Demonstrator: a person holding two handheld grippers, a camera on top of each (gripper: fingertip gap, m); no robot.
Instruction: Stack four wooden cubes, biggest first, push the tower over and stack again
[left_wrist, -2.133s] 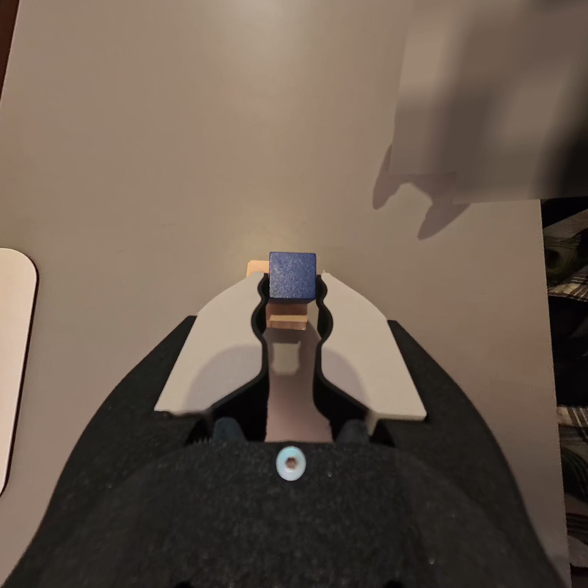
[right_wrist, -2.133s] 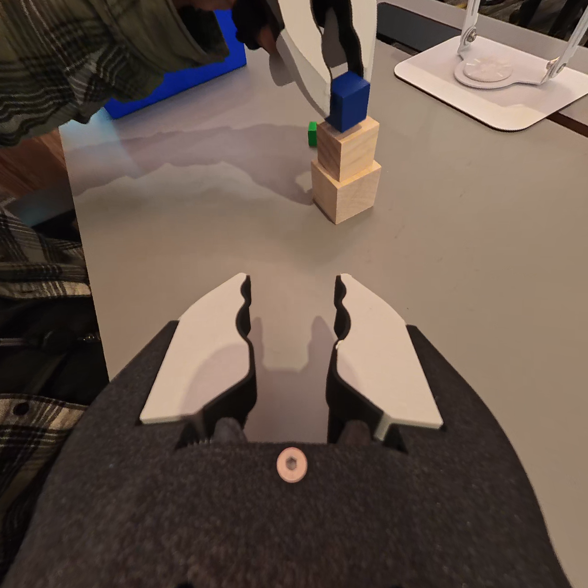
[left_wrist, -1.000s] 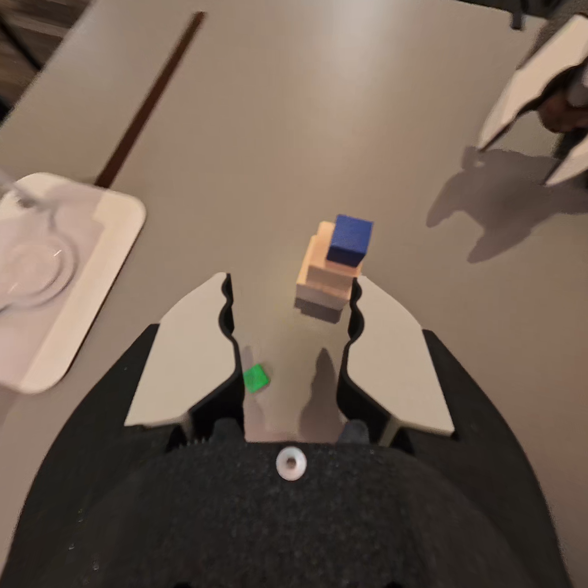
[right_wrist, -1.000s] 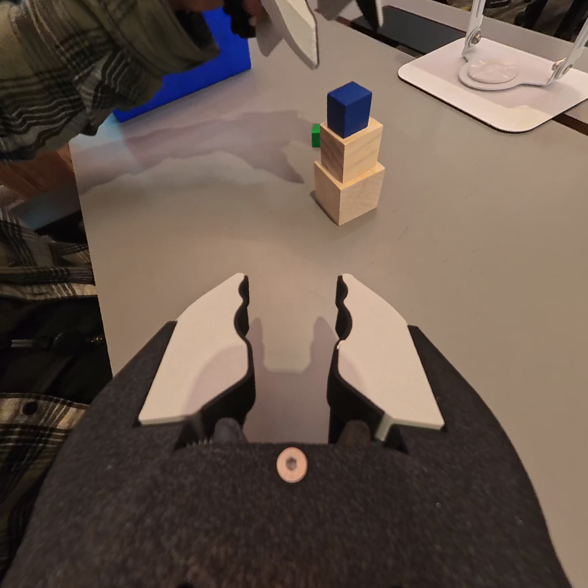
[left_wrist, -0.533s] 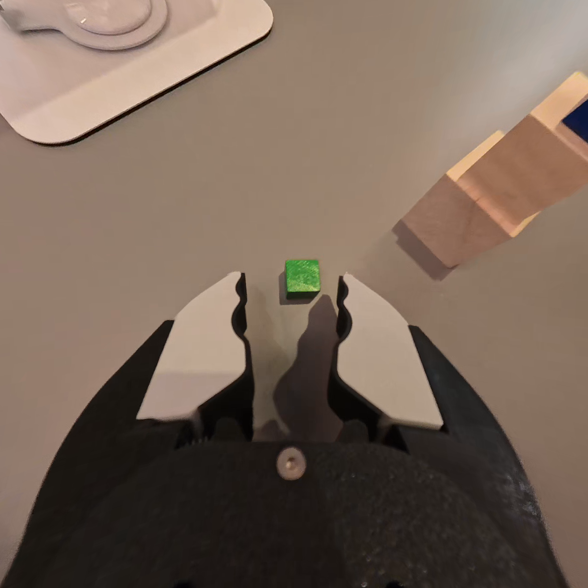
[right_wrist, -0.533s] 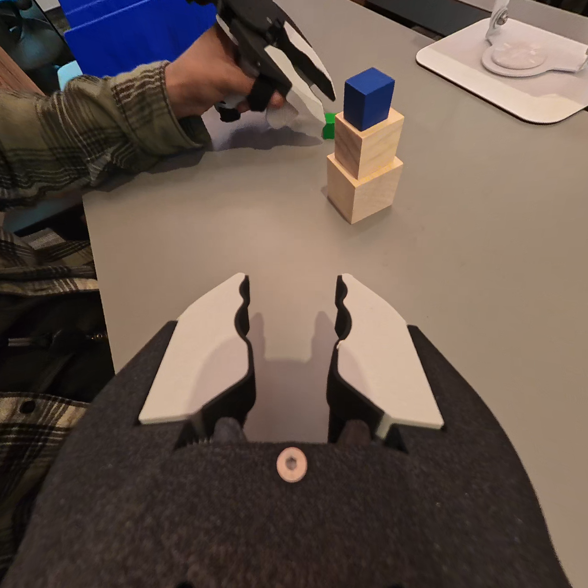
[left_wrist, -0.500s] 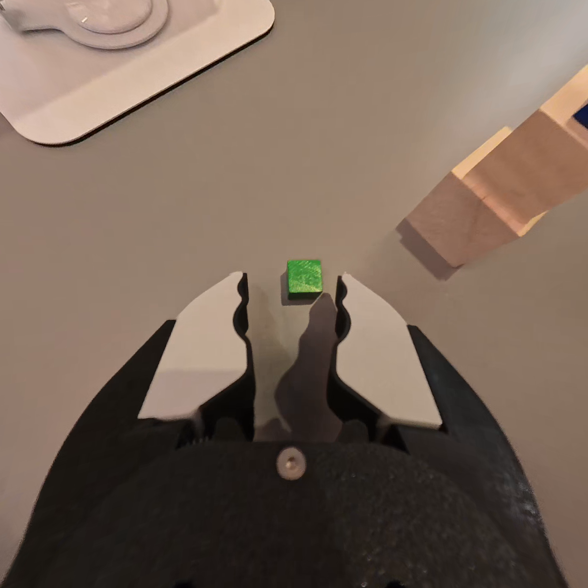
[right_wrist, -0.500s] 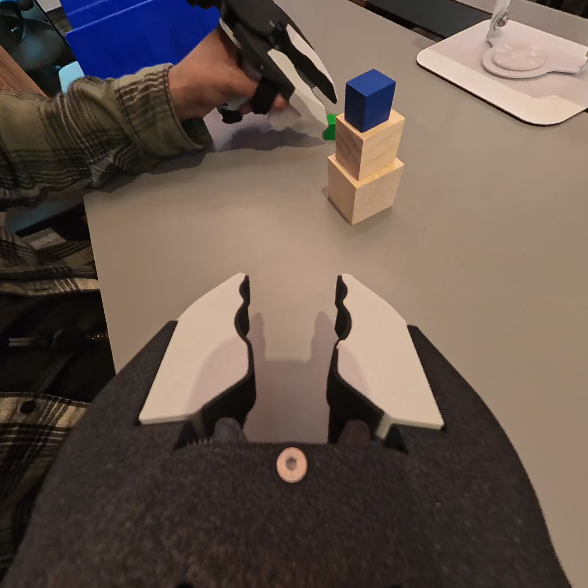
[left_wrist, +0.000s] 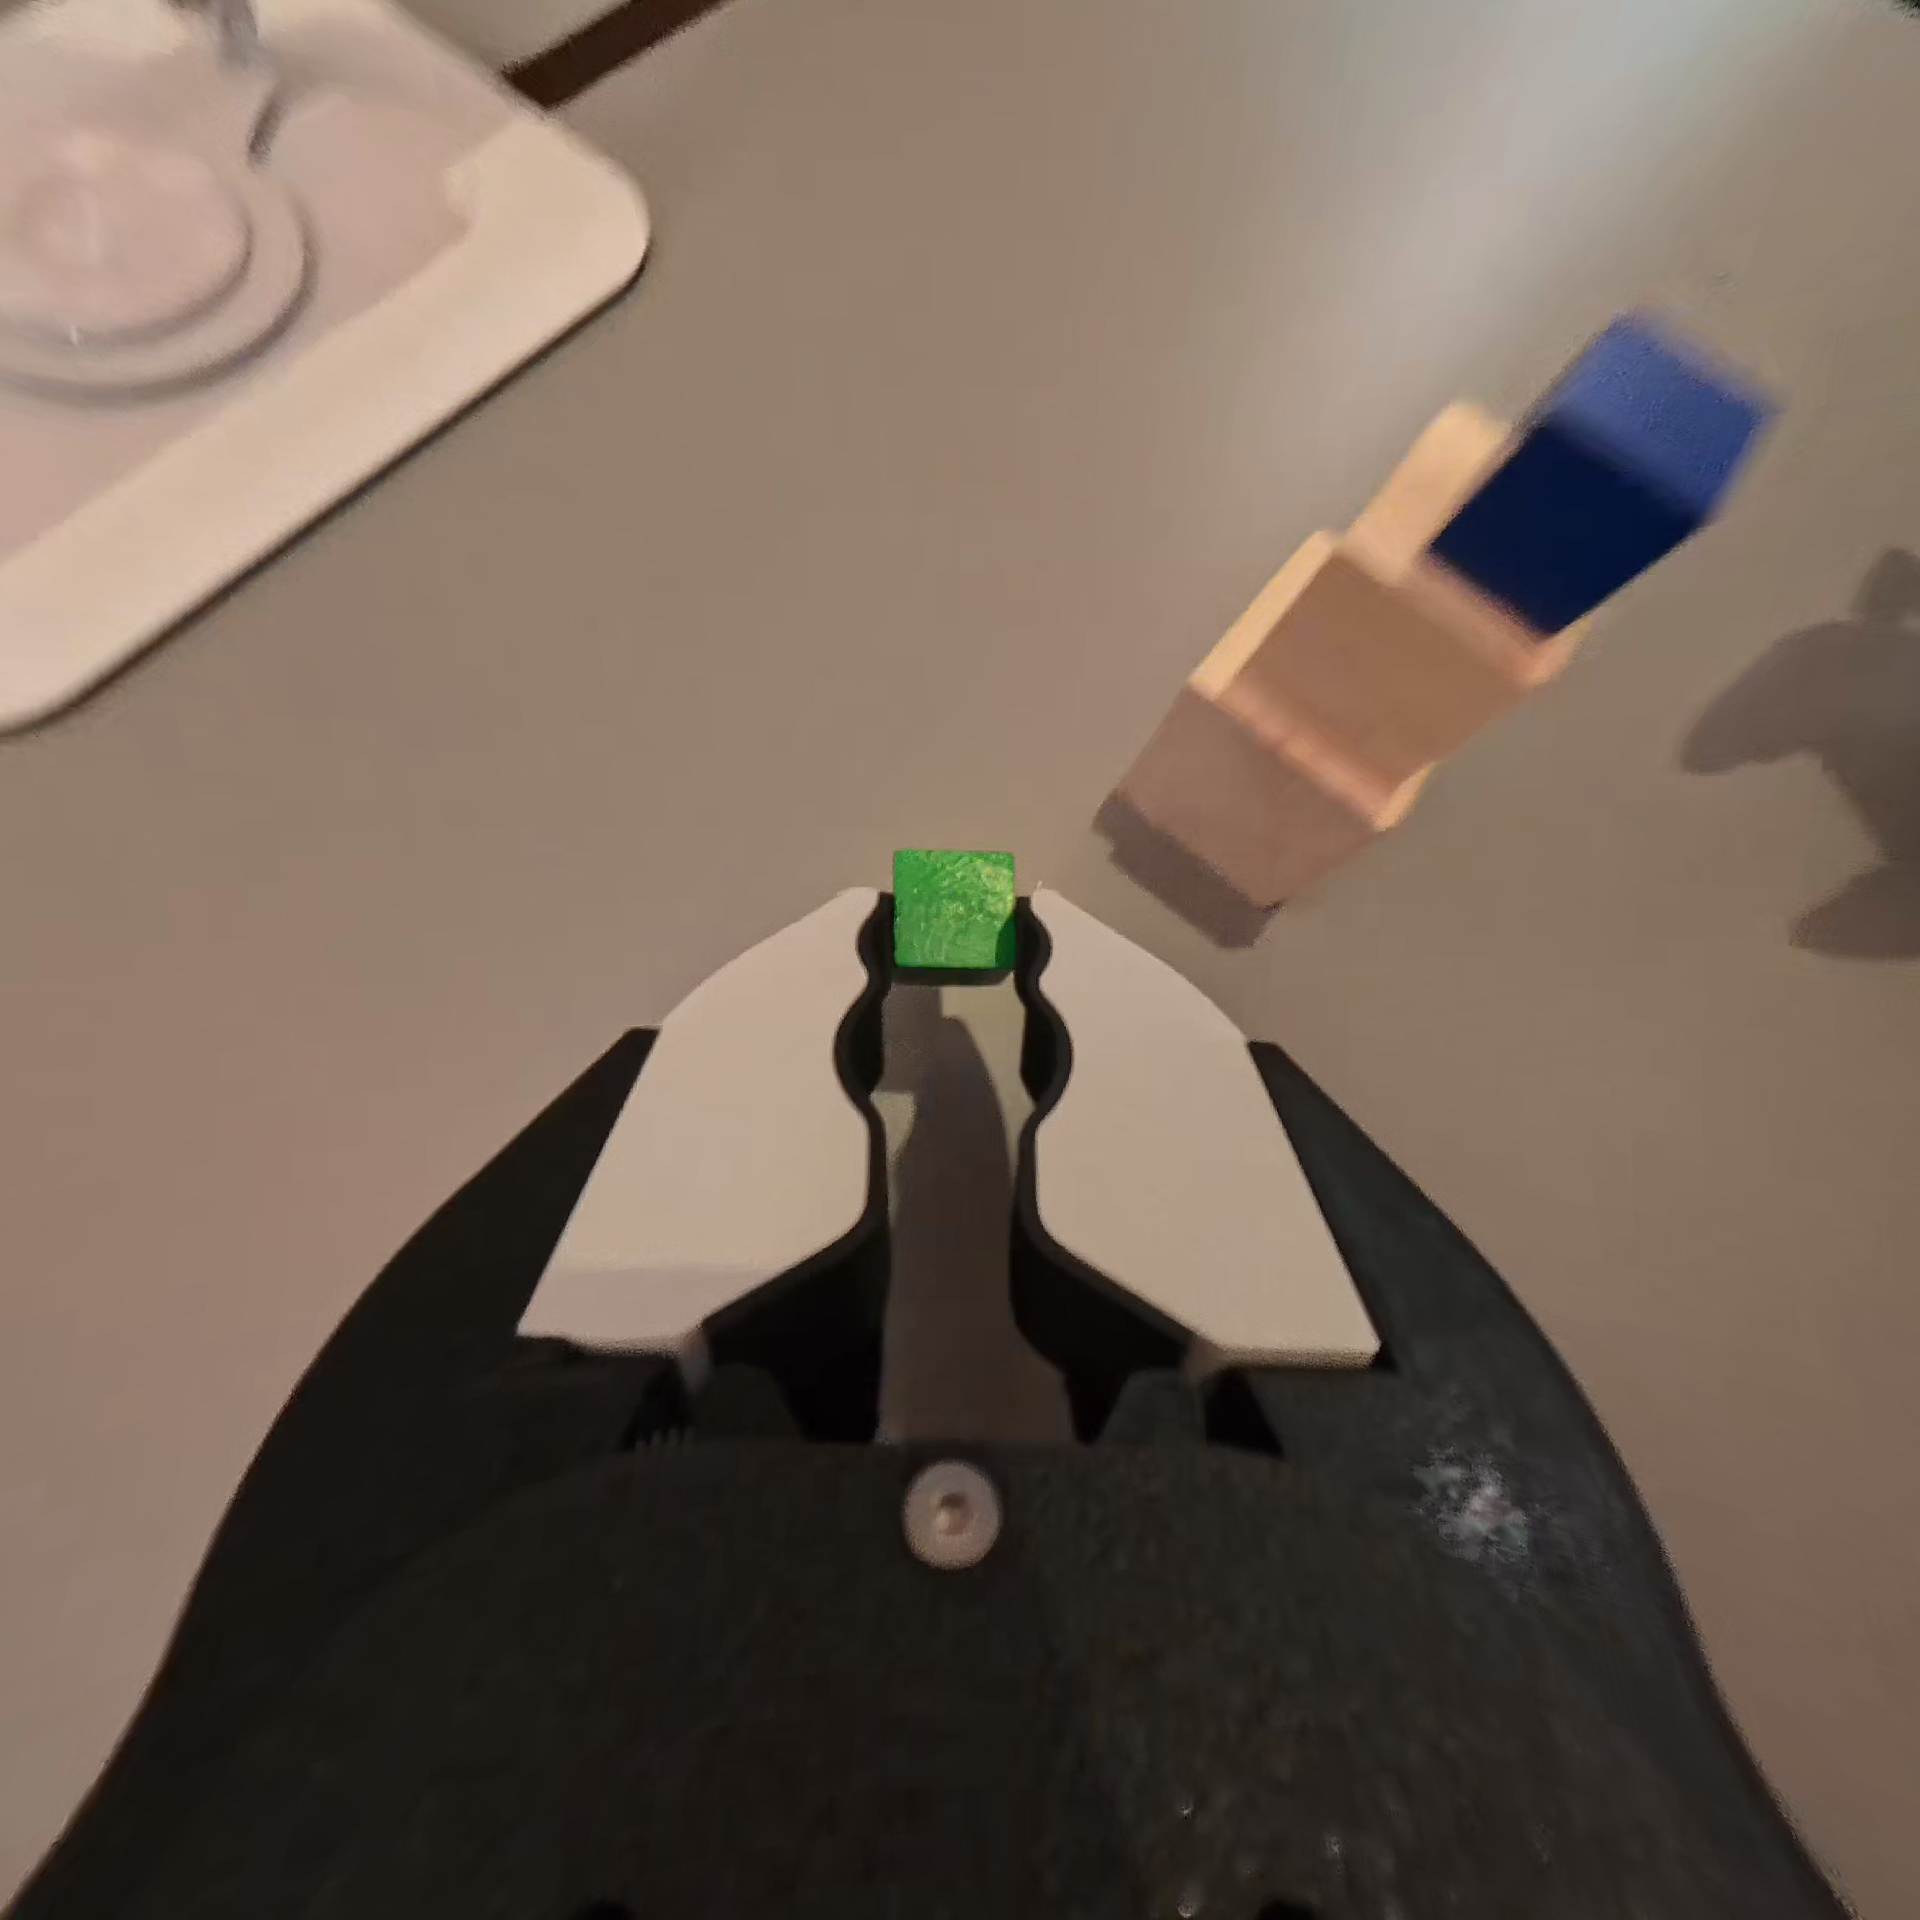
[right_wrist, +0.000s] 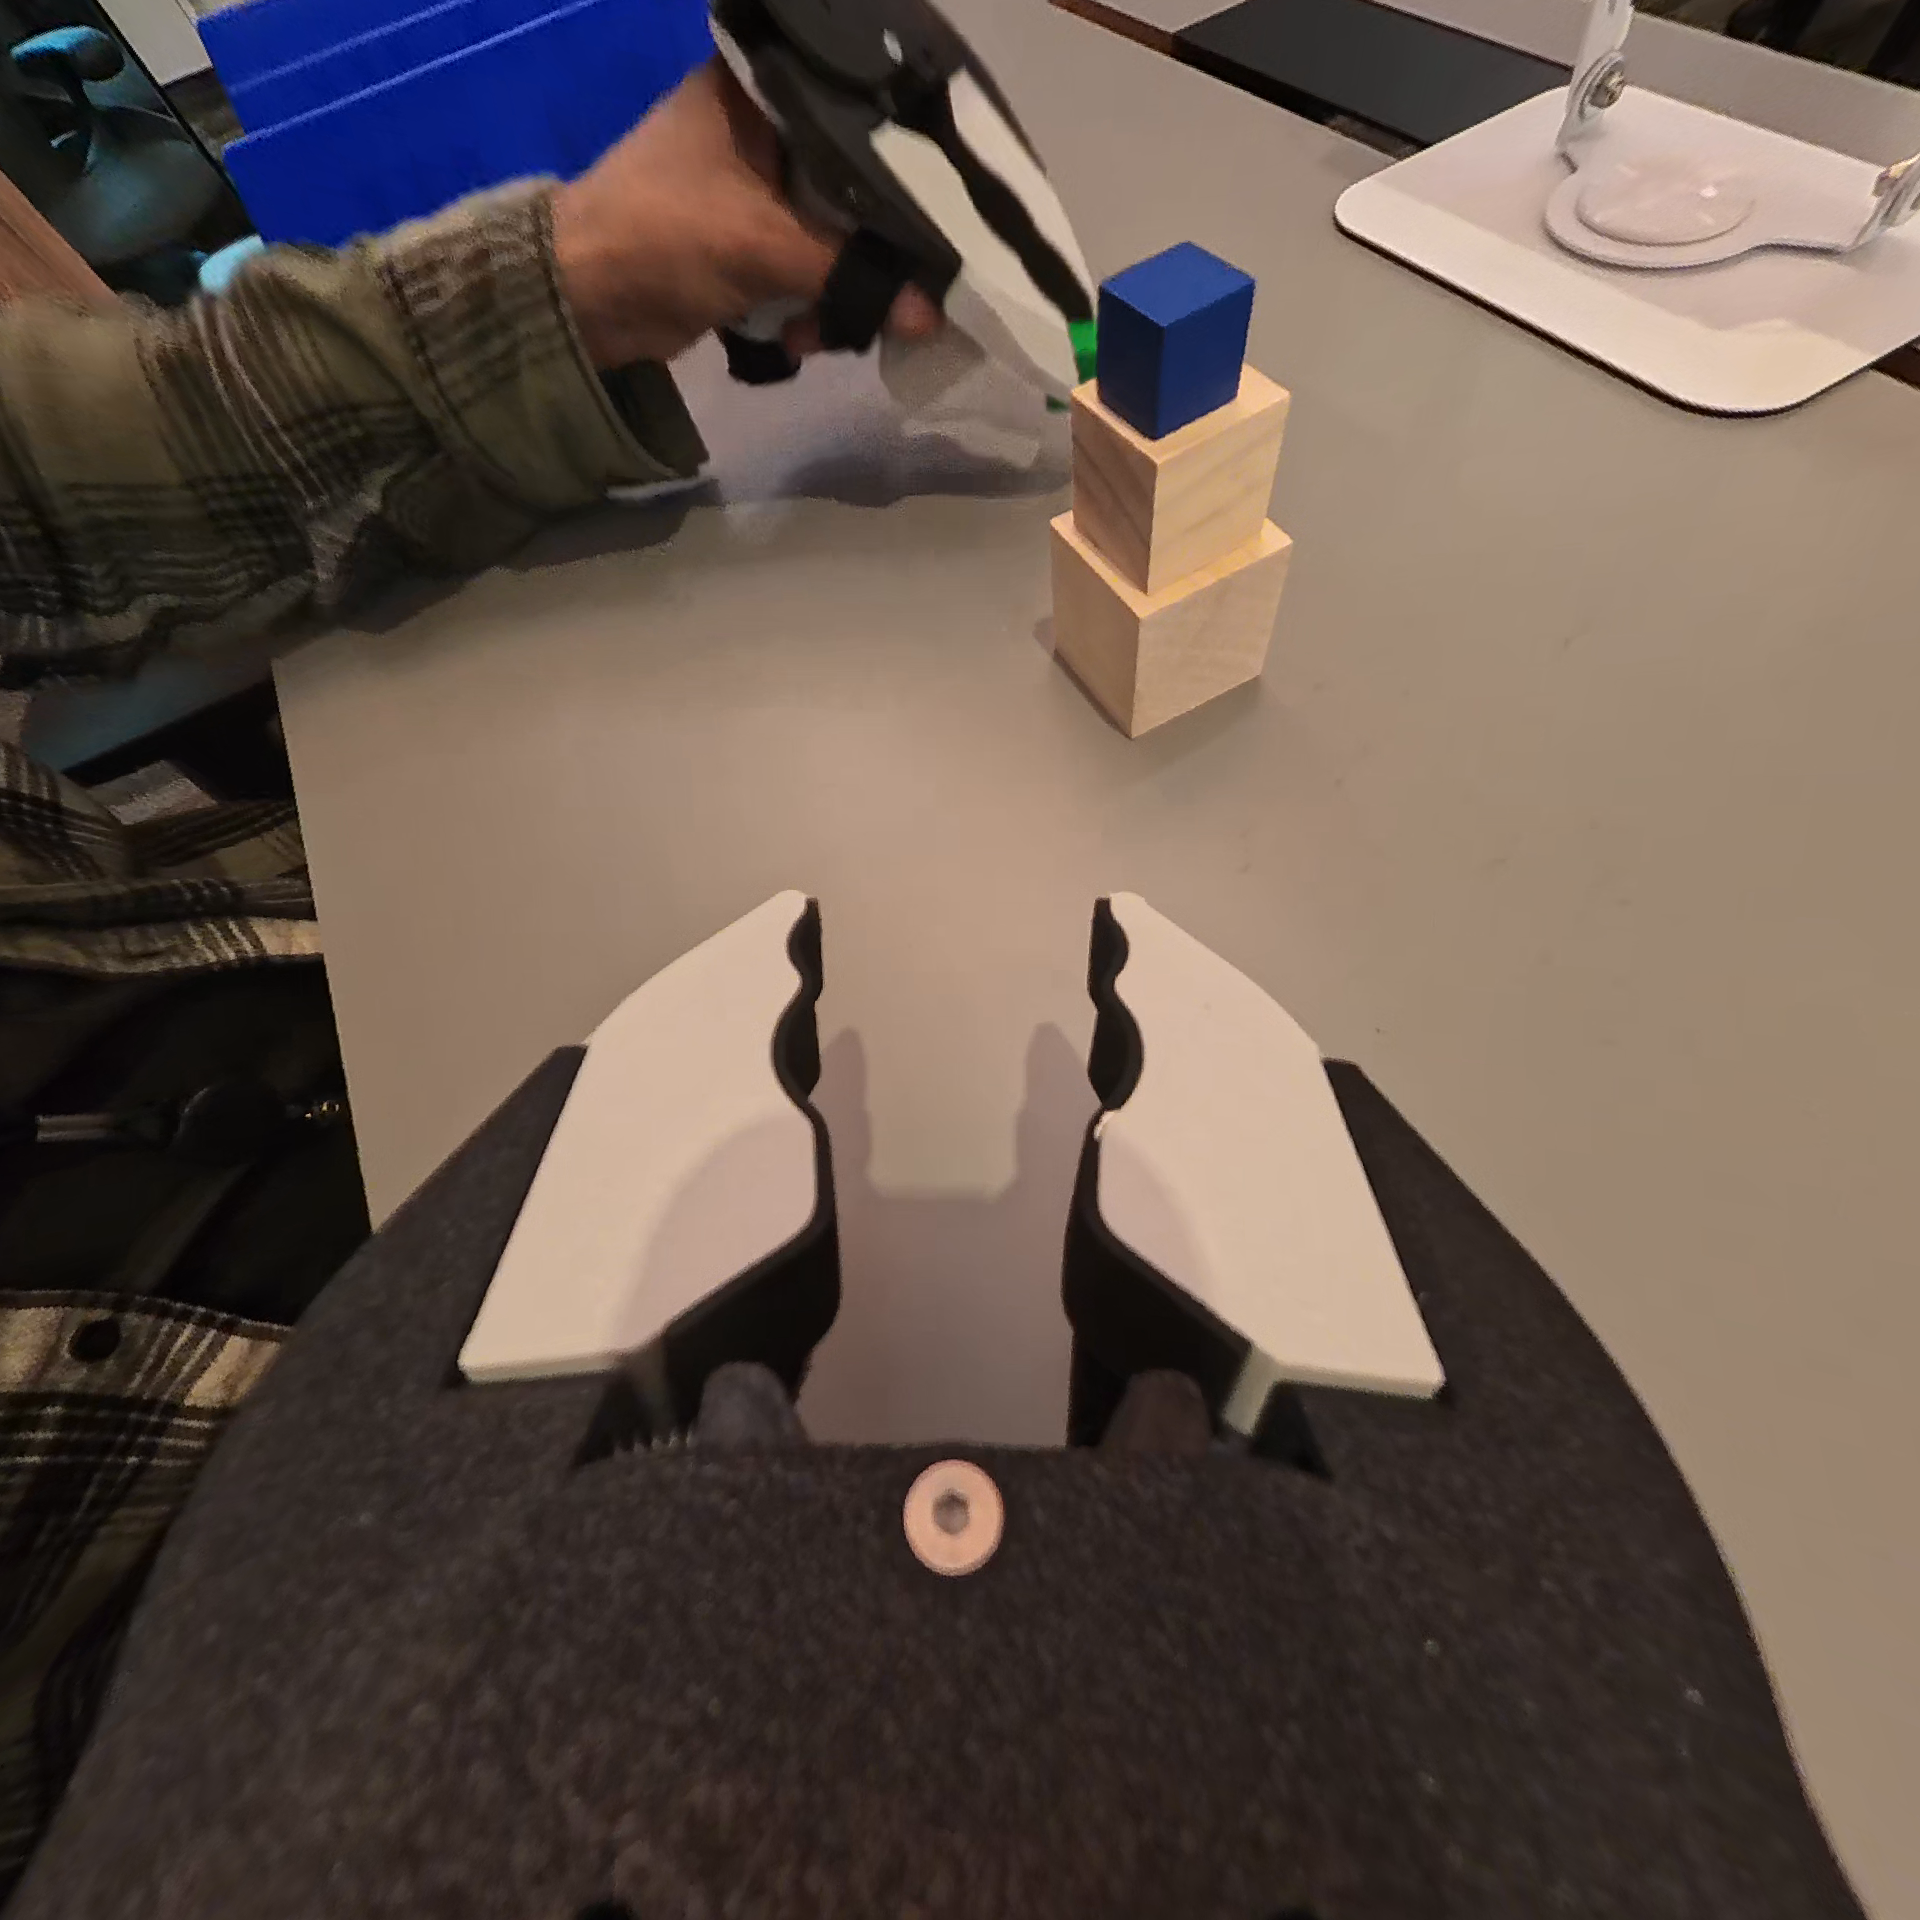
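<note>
One small green cube (left_wrist: 954, 914) sat pinched at the very tips of the left gripper (left_wrist: 954, 925), its fingers pressed onto the cube's two side faces while its far end stuck out just past them. Whether it rested on the grey table (left_wrist: 831, 582) or had been raised clear of it could not be told from the left wrist view. From that claw the three-cube tower lay ahead and to the right, near but apart: a large pale cube (left_wrist: 1247, 800) at the bottom, a smaller pale cube (left_wrist: 1371, 665) on it, and a blue cube (left_wrist: 1600, 488) on top. The coming move, by my reckoning, turned on carrying the green cube up and rightward onto the blue one, and the left gripper was much the nearer. The right gripper (right_wrist: 954, 935) hung well back from the tower, fingers spread and empty. In its view the green cube (right_wrist: 1083, 343) was mostly hidden behind the tower and the left gripper's fingertips (right_wrist: 1039, 312). The tower was blurred in the left view. A white pad (left_wrist: 312, 436) lay ahead and left, cut off at the edge.
</note>
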